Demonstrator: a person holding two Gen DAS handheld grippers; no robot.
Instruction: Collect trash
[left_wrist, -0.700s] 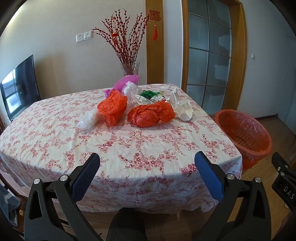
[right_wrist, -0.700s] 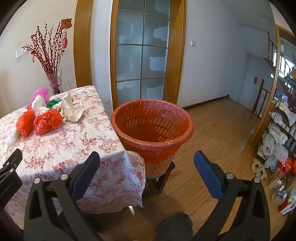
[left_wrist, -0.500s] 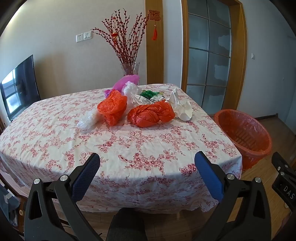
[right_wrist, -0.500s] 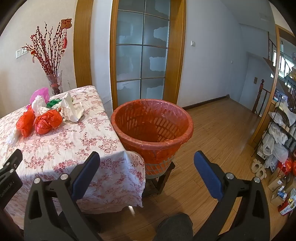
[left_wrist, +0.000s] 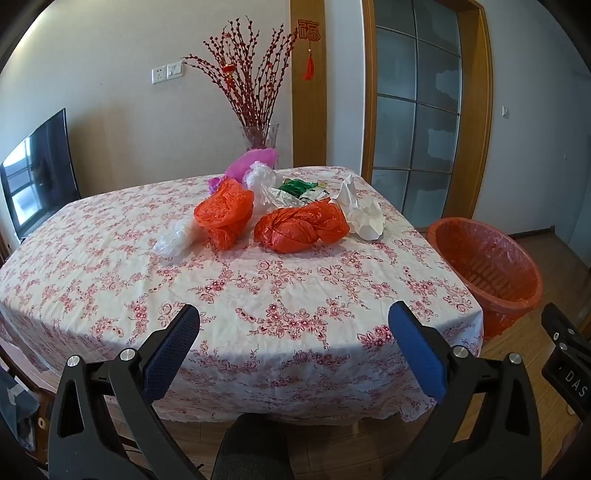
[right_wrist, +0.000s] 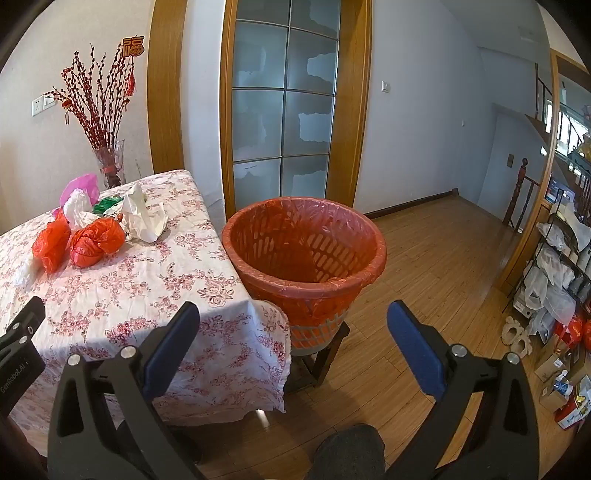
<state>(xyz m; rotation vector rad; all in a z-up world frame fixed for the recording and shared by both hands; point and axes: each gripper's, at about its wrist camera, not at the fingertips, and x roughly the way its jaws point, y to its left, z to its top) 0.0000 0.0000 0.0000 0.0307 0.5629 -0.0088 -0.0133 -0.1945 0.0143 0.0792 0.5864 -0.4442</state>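
Evidently nothing collected yet:
Trash: crumpled plastic bags (left_wrist: 301, 229) heaped on tabletop (left_wrist: 258, 295), far side; none moved
Bin: orange basket (right_wrist: 304, 251) beside tabletop, looks empty
Tongs: left tongs (left_wrist: 293, 341) and right tongs (right_wrist: 293, 339) both spread apart, holding nothing

Right tool (right_wrist: 293, 347) wide apart, red-lined basket (right_wrist: 306, 254) beside table (right_wrist: 122, 295), seemingly empty.

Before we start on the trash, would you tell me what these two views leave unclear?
- Bin base: left view, hidden by the table.
- Green item: both views, half buried under bags, too small to identify.
- Bin bottom: right view, dim under the liner; contents uncertain.
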